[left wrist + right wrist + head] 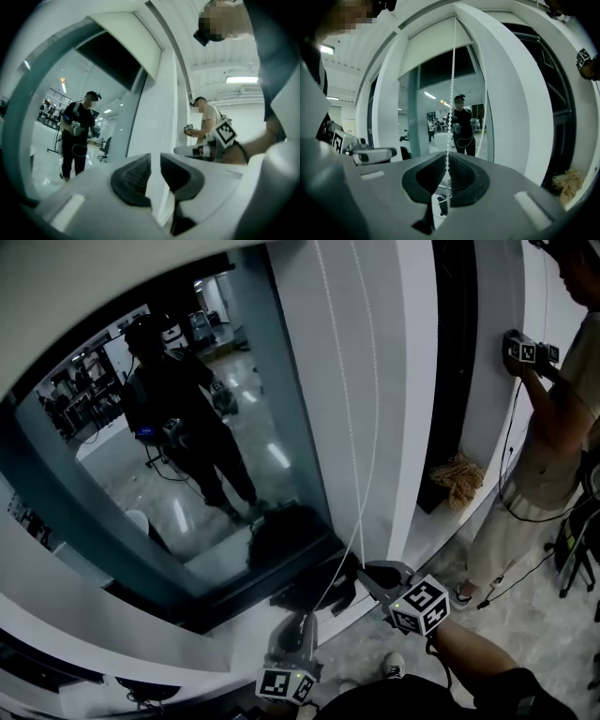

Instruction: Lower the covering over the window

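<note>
A white bead chain [352, 427] hangs down the white wall strip beside the window glass [216, 427]. My right gripper [361, 570] is shut on the bead chain [452, 84], which runs straight up from between its dark pads [461, 176] to the white roller blind [433, 44] rolled up at the top of the window. A slack strand of chain loops down toward my left gripper [302, 622], which sits lower and to the left. In the left gripper view its jaws [155, 161] stand slightly apart with only white wall showing in the gap.
The glass reflects a person in dark clothes [183, 418]. Another person [553, 437] stands at the right, holding a gripper [525, 351] against the wall. A tan bundle [457, 479] lies on the ledge by a dark opening. Cables trail on the floor.
</note>
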### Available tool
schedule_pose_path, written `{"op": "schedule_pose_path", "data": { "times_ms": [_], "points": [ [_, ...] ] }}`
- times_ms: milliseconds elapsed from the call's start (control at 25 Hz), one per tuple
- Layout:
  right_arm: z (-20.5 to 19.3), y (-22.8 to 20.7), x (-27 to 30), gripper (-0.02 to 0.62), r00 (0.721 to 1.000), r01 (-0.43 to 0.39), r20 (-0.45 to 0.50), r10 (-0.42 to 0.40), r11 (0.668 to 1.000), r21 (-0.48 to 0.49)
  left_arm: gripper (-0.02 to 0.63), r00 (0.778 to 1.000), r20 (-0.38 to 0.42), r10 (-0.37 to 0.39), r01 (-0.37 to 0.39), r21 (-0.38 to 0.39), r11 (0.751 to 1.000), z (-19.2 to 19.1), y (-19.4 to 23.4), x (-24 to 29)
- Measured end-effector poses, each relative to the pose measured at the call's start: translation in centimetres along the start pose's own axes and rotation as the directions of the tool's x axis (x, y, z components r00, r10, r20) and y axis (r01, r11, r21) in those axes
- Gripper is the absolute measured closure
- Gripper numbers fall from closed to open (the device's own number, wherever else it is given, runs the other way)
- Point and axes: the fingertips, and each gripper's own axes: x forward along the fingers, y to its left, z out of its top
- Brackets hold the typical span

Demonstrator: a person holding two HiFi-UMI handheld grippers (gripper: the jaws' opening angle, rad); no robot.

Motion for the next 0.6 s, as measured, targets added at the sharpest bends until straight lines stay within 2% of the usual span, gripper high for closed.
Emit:
{"op": "schedule_pose_path", "data": {
  "times_ms": [120, 280, 360, 440, 520, 600],
  "points": [
    [-3.3, 0.7, -0.6, 0.581, 0.996, 0.061, -0.054, -0.067, 0.993, -0.097, 0.543, 0.989, 0.069, -0.13, 0.132, -0.033, 0.991, 2.8, -2.8, 1.7],
    [-11.1, 3.6, -1.2, 0.581, 0.969, 0.044, -0.234, -0.074, 0.991, -0.13, 0.524, 0.932, 0.182, -0.313, 0.325, -0.039, 0.945, 7.2, -7.9, 4.2],
    [-15.4, 5.6, -1.8, 0.581, 0.948, 0.023, -0.313, -0.054, 0.994, -0.103, 0.491, 0.914, 0.2, -0.352, 0.365, -0.031, 0.93, 8.5, -9.8, 5.1],
    [-18.0, 7.1, -2.6, 0.581, 0.939, 0.009, -0.343, -0.03, 0.998, -0.063, 0.444, 0.902, 0.211, -0.377, 0.39, -0.022, 0.921, 9.3, -11.4, 5.7],
    [-18.8, 8.1, -3.2, 0.58, 0.94, -0.008, -0.342, -0.003, 0.999, -0.033, 0.385, 0.89, 0.226, -0.395, 0.408, -0.011, 0.913, 9.9, -12.4, 6.2],
    [-18.9, 8.9, -3.5, 0.58, 0.94, -0.033, -0.34, 0.026, 0.999, -0.014, 0.386, 0.889, 0.248, -0.384, 0.402, -0.023, 0.915, 10.8, -12.5, 7.0]
  ]
}}
